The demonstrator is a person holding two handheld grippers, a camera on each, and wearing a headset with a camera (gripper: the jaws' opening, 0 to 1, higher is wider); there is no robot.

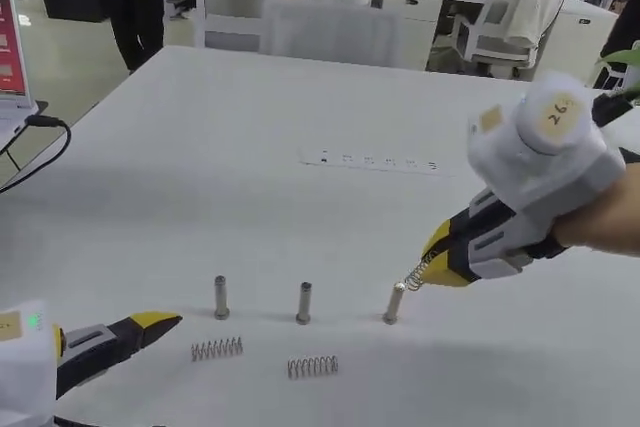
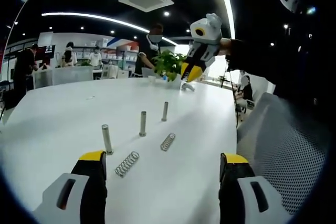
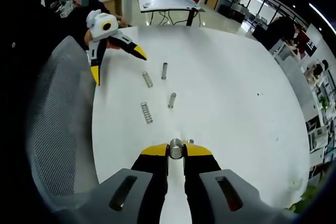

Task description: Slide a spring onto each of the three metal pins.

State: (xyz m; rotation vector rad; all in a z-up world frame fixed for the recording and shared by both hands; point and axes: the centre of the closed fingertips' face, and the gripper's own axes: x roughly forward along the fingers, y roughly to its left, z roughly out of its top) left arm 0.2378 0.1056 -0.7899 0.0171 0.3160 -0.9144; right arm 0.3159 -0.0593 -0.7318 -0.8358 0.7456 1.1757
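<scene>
On the right gripper (image 3: 177, 153), the black, yellow-tipped jaws are clamped on a held spring (image 3: 177, 148), a thin silver wire coil pinched across its turns. In the head view it is held tilted, with its lower end right at the top of the right pin (image 1: 394, 303). Whether they touch cannot be told.

On the left gripper (image 2: 163, 158), the jaws are spread wide with nothing between them. It is held low at the near left of the table (image 1: 300, 117).

The left pin (image 1: 221, 297), middle pin (image 1: 304, 303) and right pin are stood upright in a row towards the near edge. They are short, smooth, round pieces of grey metal. None is sleeved yet.

Two more coils are laid flat just nearer than the row. The first loose spring (image 1: 217, 349) lies below the left pin and the second loose spring (image 1: 313, 367) below the middle pin. Both are straight, evenly wound fine wire, apart from the pins.

The table top is matt, white and smooth.
</scene>
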